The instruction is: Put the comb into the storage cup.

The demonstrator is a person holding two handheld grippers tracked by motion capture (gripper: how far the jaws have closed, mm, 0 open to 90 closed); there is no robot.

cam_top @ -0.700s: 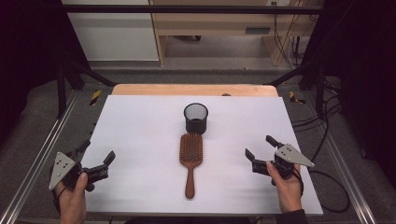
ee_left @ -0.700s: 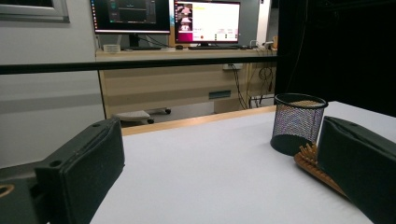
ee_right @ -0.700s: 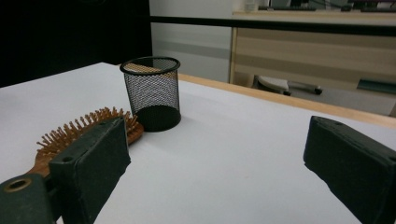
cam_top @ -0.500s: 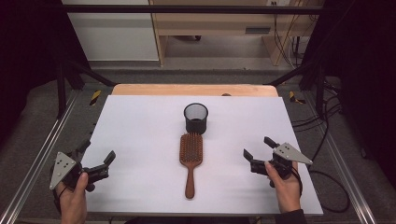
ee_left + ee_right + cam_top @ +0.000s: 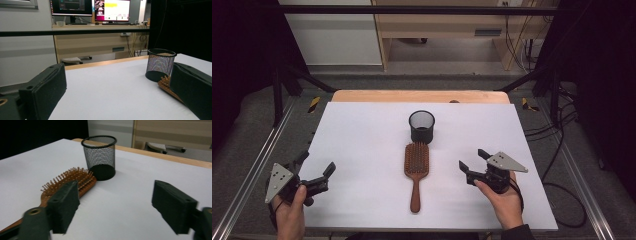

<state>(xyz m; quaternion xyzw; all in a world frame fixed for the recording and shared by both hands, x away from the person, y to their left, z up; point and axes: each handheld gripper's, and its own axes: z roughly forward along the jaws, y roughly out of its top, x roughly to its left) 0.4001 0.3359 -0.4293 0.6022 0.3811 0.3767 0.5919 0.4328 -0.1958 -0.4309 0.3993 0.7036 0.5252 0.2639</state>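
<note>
I've got both claws wide and empty, right gripper (image 5: 472,166) angling toward the hairbrush (image 5: 416,167), left gripper (image 5: 316,175) parked clear.

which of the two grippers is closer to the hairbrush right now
The right gripper. Its open jaws sit just beside the wooden hairbrush, while the left gripper is out at the table's left edge.

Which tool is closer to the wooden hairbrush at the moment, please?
Right. The right tool sits just beside the hairbrush, jaws open toward it; the left tool is open at the table's left edge, farther away.
</note>
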